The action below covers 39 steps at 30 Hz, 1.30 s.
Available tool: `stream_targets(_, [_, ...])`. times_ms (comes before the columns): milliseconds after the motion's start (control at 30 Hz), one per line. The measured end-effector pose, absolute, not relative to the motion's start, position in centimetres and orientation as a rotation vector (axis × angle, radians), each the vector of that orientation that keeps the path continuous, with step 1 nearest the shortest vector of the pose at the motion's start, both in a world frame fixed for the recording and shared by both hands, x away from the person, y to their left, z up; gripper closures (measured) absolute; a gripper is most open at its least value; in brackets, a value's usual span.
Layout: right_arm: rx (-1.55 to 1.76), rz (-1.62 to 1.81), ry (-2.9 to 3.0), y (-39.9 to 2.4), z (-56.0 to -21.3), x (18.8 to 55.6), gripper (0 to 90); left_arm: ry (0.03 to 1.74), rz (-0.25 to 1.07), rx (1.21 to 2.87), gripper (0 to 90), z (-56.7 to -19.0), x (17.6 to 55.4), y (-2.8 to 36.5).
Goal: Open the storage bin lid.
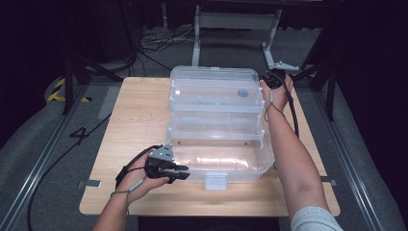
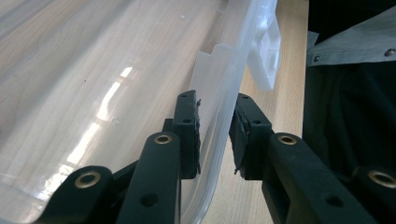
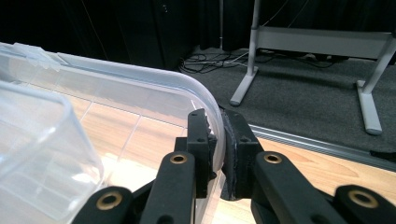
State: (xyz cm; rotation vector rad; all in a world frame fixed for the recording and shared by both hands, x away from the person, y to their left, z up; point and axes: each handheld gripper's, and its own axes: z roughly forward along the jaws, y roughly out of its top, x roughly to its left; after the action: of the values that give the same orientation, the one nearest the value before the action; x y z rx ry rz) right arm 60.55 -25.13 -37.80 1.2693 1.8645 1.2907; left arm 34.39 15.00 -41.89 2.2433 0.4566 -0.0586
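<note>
A clear plastic tiered storage box (image 1: 219,161) stands open on the wooden table (image 1: 139,110), its trays stepped back toward the raised lid (image 1: 211,76). My left gripper (image 1: 182,172) is at the bottom bin's front left corner. In the left gripper view its jaws (image 2: 215,99) straddle the bin's front wall (image 2: 212,140), with both pads against it. My right gripper (image 1: 270,80) is at the lid's far right corner. In the right gripper view it (image 3: 215,116) is shut on the lid's curved rim (image 3: 196,91).
A white latch (image 1: 215,180) hangs on the bin's front wall, also seen as the latch (image 2: 266,51) in the left gripper view. Bare wood lies left of the box. Beyond the table's far edge are cables and a metal stand's feet (image 1: 279,62) on the grey floor.
</note>
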Motion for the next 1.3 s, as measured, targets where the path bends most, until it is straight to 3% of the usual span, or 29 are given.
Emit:
stream_targets(1133, [1.326,1.227,1.909,-25.0,-40.1,61.7,81.0,0.445,-0.049,2.249,74.0,-41.9,34.4,14.9])
stream_targets(1233, [1.313,1.236,1.909,-25.0,-40.1,61.7,78.0,0.446,-0.05,2.248,73.9,-41.9,34.4,15.0])
stream_targets(1300, [1.309,1.229,1.897,-25.1,-40.1,61.6,70.4,0.446,-0.053,2.246,74.0,-41.9,34.4,15.0])
